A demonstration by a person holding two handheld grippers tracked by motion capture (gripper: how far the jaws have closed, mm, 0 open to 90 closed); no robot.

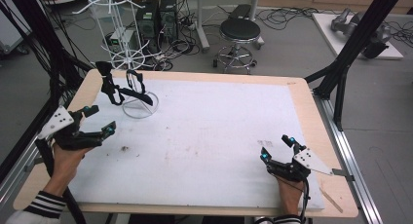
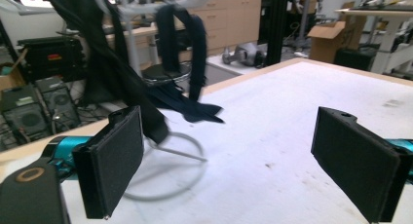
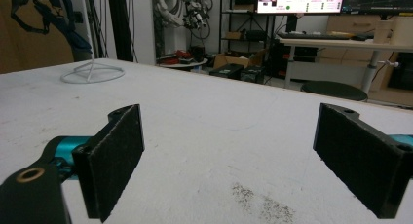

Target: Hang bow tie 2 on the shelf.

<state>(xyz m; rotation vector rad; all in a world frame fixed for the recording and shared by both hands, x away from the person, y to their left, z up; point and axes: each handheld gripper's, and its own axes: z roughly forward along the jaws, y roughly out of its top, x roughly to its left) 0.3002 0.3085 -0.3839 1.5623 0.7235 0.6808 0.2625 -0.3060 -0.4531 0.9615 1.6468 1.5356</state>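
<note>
Straps (image 1: 127, 91) hang draped on the wire stand (image 1: 140, 106) near the tabletop's far left corner, so your left tool (image 1: 101, 121), spread empty, faces them while your right tool (image 1: 276, 148) rests spread near the right edge.

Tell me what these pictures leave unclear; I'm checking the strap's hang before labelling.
- Black strap: left gripper view, blurred, top cut off by the frame edge.
- White wire stand: high view, its hooks sit behind the strap.
- Stand's upper part: right gripper view, cut off by the top edge.

Tool (image 3: 229, 156) agape (white stand (image 3: 92, 73) beyond)
</note>
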